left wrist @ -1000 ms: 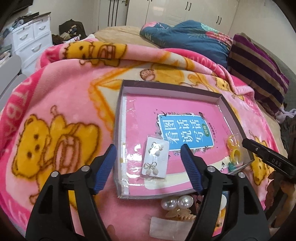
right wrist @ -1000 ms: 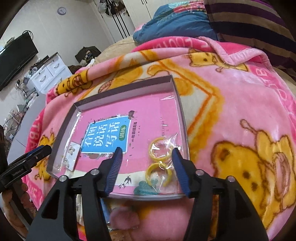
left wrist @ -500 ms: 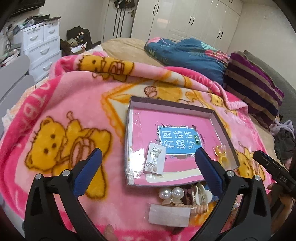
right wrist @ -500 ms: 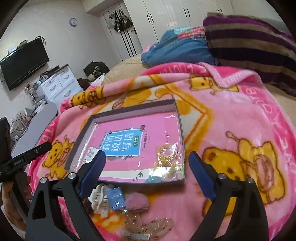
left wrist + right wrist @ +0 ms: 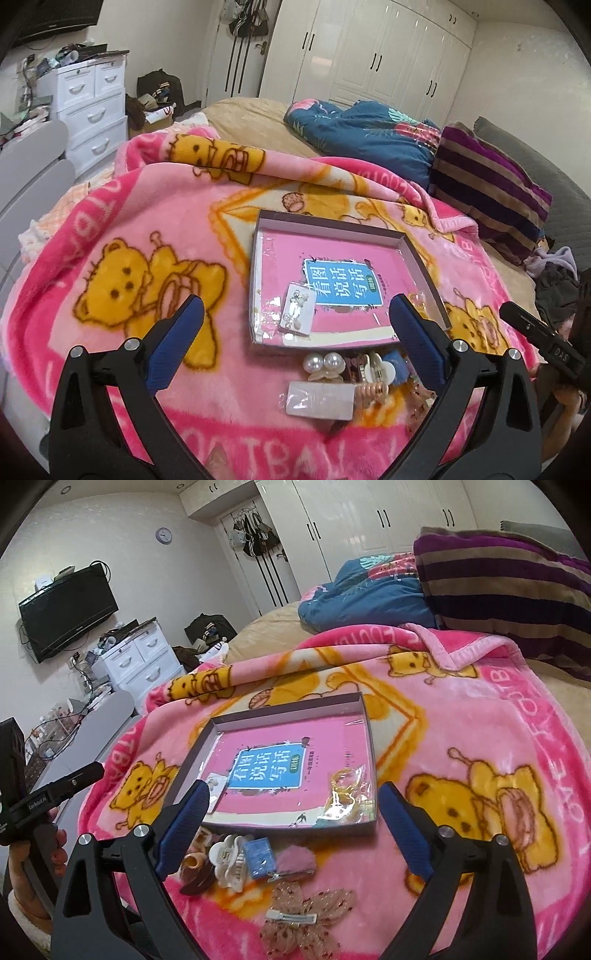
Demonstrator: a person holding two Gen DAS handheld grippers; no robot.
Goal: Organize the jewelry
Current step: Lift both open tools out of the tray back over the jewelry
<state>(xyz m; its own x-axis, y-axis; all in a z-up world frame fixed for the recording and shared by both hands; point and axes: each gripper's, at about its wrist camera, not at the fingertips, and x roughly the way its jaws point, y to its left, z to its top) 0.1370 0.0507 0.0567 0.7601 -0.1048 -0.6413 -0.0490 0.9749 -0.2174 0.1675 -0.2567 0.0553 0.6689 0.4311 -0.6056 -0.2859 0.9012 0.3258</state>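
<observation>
A shallow grey box (image 5: 421, 258) (image 5: 372, 760) with a pink book inside lies on the pink bear blanket. In it are a card of earrings (image 5: 297, 313) (image 5: 215, 783) at the near left and a clear bag of yellow rings (image 5: 345, 788) at the near right. In front of the box lies a heap: a pearl clip (image 5: 324, 363), a white claw clip (image 5: 229, 860), a blue packet (image 5: 260, 856), a pink pompom clip (image 5: 295, 860), a lace bow clip (image 5: 306, 912), a white card (image 5: 320, 400). My left gripper (image 5: 295, 341) and right gripper (image 5: 293, 829) are open, empty, above the heap.
The pink blanket (image 5: 155, 229) covers the bed's near part. A blue quilt (image 5: 365, 144) and a striped pillow (image 5: 487, 188) lie behind. White drawers (image 5: 92, 110) stand at the left, wardrobes (image 5: 369, 55) at the back.
Both grippers have opened wide and pulled back and up from the box, leaving the earring card and the ring bag inside it. The heap in front of the box has come into view.
</observation>
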